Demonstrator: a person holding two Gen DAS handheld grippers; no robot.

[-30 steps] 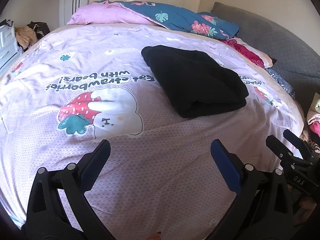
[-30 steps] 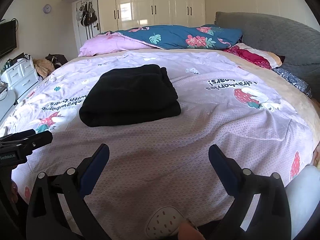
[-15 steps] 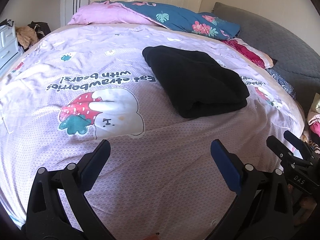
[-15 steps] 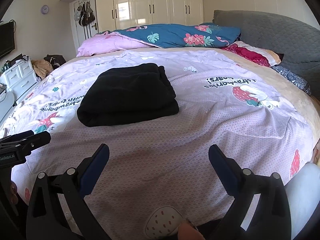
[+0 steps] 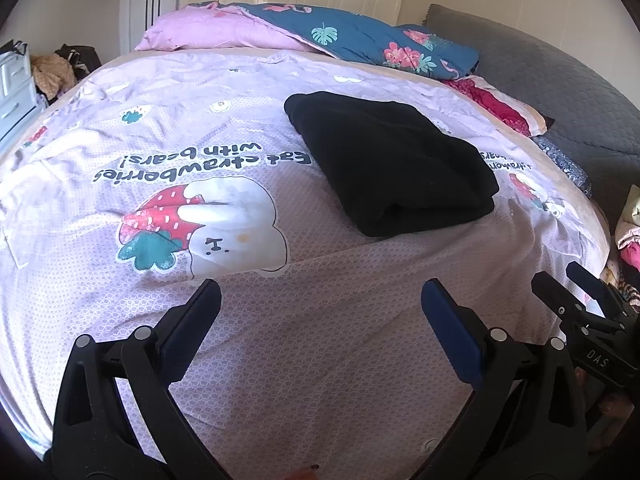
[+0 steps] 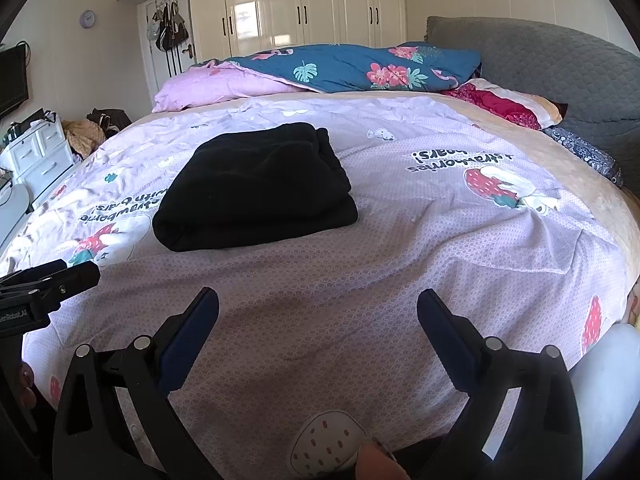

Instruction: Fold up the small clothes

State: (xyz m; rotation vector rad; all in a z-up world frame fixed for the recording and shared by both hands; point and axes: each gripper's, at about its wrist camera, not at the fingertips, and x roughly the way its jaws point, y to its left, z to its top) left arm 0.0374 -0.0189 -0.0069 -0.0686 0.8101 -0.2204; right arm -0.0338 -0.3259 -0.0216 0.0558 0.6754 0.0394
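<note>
- Hovering my left gripper (image 5: pixel 320 304) and right gripper (image 6: pixel 318 312) over the bed (image 5: pixel 320 380), jaws wide, holding nothing.
- Black garment (image 5: pixel 394 160) lies folded mid-bed, well apart from both.
- Judgement: fold complete; next move calls for fetching another garment.

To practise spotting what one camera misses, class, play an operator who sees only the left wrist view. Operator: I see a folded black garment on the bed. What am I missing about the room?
Observer: A round wall clock hangs high on the wall, left of the door with the hanging bags.
Operator: Anything else on that side?
Observer: A dark screen is mounted at the far left edge, above the white drawers.
Operator: I see the right gripper only from the side. Is it holding anything?
Observer: No. The right gripper is open and empty over the quilt, well short of the black garment.
</note>
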